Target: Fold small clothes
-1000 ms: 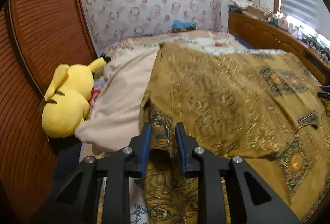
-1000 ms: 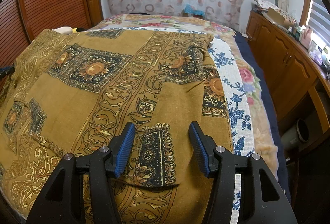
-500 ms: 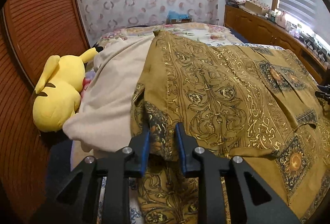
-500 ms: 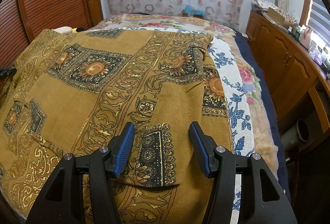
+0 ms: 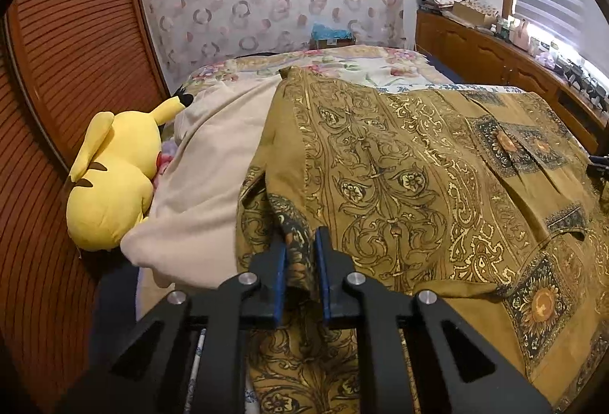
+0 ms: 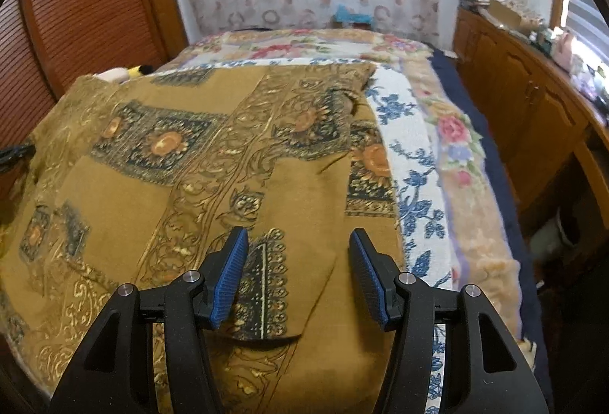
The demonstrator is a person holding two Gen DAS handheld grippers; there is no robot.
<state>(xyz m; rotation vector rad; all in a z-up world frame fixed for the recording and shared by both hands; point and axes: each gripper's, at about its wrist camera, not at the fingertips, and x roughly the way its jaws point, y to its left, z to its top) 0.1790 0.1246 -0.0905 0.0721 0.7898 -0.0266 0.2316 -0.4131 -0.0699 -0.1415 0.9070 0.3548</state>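
Bedroom walls in ringed wallpaper back a bed point(image 6: 430, 132) where the left gripper point(image 5: 300, 261) pinches a bunched edge of the mustard patterned garment point(image 5: 399, 178) between nearly closed blue pads. The right gripper point(image 6: 298, 269) hovers with its fingers spread wide over the flat folded cloth. Beside the garment lie a cream blanket point(image 5: 205, 185) and a yellow plush toy point(image 5: 110, 181).

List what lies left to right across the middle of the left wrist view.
Wooden slatted door → yellow plush toy → beige cloth → mustard patterned garment, with the left gripper pinching its near-left edge → tip of the right gripper at the frame's right edge.
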